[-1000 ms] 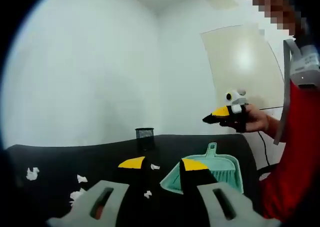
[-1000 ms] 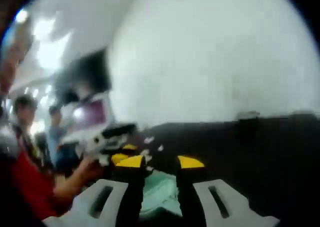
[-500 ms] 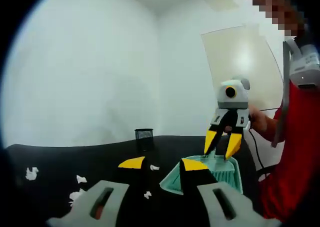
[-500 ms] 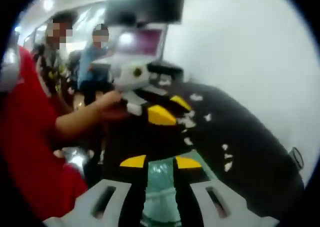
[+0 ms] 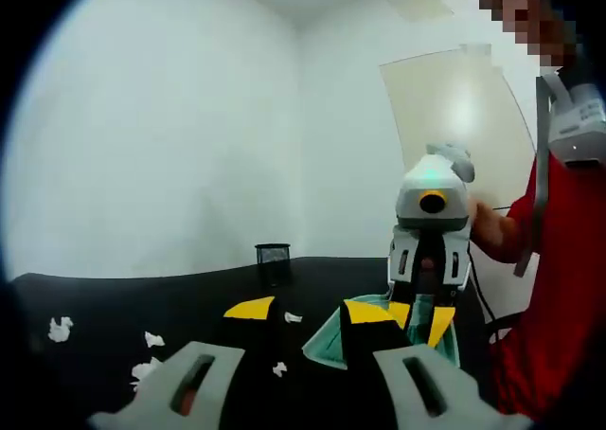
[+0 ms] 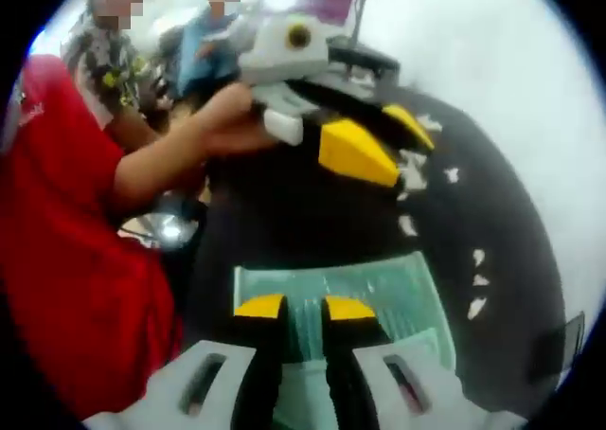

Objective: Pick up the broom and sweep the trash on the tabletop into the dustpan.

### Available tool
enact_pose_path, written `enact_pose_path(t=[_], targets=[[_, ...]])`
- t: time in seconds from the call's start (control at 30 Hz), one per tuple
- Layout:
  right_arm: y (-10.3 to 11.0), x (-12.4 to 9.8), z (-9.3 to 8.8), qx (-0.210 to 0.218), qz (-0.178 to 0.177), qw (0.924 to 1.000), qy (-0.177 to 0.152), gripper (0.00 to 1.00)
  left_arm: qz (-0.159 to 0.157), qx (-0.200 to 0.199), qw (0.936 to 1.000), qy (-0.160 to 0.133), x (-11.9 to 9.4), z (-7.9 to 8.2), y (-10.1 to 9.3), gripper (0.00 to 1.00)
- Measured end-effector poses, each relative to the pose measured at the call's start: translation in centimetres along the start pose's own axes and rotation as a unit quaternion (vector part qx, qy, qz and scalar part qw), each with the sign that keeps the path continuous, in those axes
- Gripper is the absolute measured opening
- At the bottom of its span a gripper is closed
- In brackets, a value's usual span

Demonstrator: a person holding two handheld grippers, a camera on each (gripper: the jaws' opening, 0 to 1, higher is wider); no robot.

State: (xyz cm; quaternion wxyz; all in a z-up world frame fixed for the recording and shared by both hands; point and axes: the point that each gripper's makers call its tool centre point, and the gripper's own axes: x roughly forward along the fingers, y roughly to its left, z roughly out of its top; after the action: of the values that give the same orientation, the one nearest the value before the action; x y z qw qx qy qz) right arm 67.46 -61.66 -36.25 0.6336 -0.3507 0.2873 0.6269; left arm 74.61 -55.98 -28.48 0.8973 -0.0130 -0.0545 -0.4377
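Note:
A teal dustpan [image 5: 327,343] lies on the black table [image 5: 114,302], with the matching broom's bristles [image 5: 451,343] resting in it. My left gripper [image 5: 308,310] hovers open in front of the pan with nothing between its yellow tips. My right gripper [image 5: 419,320] points down onto the pan's handle end, yellow tips apart. In the right gripper view, my right gripper [image 6: 305,307] hangs just above the dustpan [image 6: 379,288], its jaws a narrow gap apart with teal plastic showing between them. The left gripper [image 6: 382,138] sits beyond, held by a hand. White paper scraps [image 5: 144,368] lie scattered to the left.
A black mesh pen cup [image 5: 274,255] stands at the table's far edge against the white wall. More scraps [image 6: 407,225] trail across the table [image 6: 275,222] past the pan. The person in a red top [image 6: 66,259] stands at the table's side; two people stand behind.
My right gripper has swung from level to pointing down and dropped onto the dustpan's handle end. Its jaws have narrowed a little. The left gripper has held still.

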Motion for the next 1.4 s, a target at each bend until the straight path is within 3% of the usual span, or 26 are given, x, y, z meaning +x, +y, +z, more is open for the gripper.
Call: enact_pose_path(t=[0.13,0.2,0.27,0.6,0.93,1.1,1.3,1.4], targets=[[0.1,0.4,0.0,-0.006,0.012,0.9999,0.009,0.11,0.000,0.000,1.0000,0.000,0.0,0.0,0.0,0.24],[0.0,0.4,0.1,-0.043,0.013,0.9990,0.010,0.08,0.000,0.000,1.0000,-0.001,0.0,0.0,0.0,0.24],[-0.3,0.1,0.2,-0.038,0.008,0.9992,0.004,0.06,-0.001,0.000,1.0000,-0.001,0.0,0.0,0.0,0.24],[-0.8,-2.6,1.7,-0.028,-0.020,0.9968,-0.073,0.04,-0.001,0.000,1.0000,-0.001,0.0,0.1,-0.1,0.24],[-1.3,-6.5,2.8,-0.006,-0.041,0.9874,-0.152,0.04,-0.007,0.011,0.9999,-0.011,-0.1,0.6,-0.5,0.25],[-1.3,-7.9,3.0,0.014,-0.042,0.9793,-0.198,0.04,-0.027,0.037,0.9988,-0.018,0.0,1.2,-1.8,0.27],[-1.7,-9.6,3.0,0.042,-0.043,0.9671,-0.247,0.04,-0.081,0.086,0.9927,-0.025,0.4,1.9,-4.9,0.28],[-1.9,-10.1,3.0,0.049,-0.044,0.9630,-0.261,0.04,-0.091,0.107,0.9896,-0.028,0.5,2.3,-5.9,0.26]])
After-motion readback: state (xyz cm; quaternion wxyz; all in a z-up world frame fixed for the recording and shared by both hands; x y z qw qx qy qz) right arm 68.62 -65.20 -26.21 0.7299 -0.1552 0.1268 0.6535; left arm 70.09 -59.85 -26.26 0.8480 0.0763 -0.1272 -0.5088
